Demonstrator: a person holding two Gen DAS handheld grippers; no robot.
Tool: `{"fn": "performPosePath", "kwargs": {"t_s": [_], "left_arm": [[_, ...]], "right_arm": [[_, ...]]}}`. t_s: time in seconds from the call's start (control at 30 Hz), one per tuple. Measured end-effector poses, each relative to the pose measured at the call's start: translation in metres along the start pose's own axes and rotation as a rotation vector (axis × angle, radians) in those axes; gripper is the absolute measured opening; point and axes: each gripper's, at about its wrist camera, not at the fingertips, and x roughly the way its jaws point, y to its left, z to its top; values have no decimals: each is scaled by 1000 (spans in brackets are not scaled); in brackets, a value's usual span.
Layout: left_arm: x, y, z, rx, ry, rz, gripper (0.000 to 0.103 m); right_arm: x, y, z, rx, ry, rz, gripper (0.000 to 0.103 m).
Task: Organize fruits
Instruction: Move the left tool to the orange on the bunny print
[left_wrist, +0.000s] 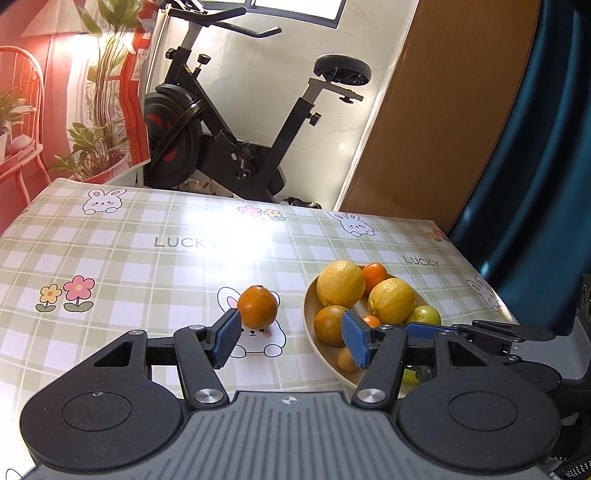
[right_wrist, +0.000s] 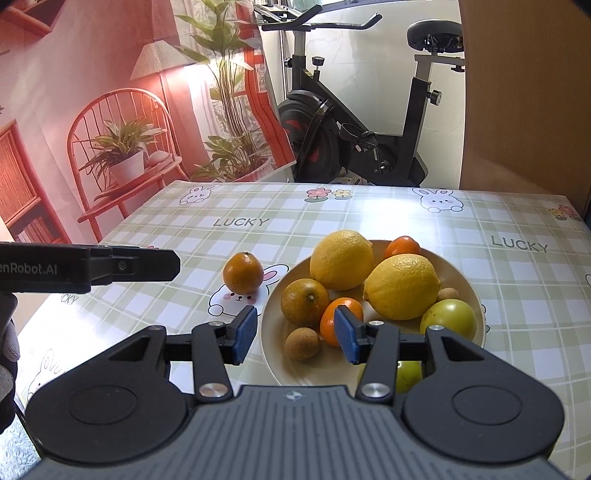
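Both claws gape empty. The left claw (left_wrist: 290, 338) should straddle the lone orange (left_wrist: 257, 306) squarely, then squeeze gently. The bowl (left_wrist: 310, 314) sits just beside it.

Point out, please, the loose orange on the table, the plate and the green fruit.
loose orange (right_wrist: 243, 272), right wrist view, middle of its skin.
plate (right_wrist: 275, 345), right wrist view, bare inner wall at left.
green fruit (right_wrist: 448, 317), right wrist view, upper face.
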Motion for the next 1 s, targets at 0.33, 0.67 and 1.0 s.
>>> {"fn": "performPosePath", "kwargs": {"t_s": [0.33,0.67,1.0], "left_arm": [[-1,26,3,-56,-12,39,63],[0,37,21,-46,-44,72,63],[8,55,36,-46,-40,87,63]], "right_arm": [[12,6,5,-19,19,18,49],[31,17,17,-60,27,43,49],[50,31,30,-98,23,74,49]]}}
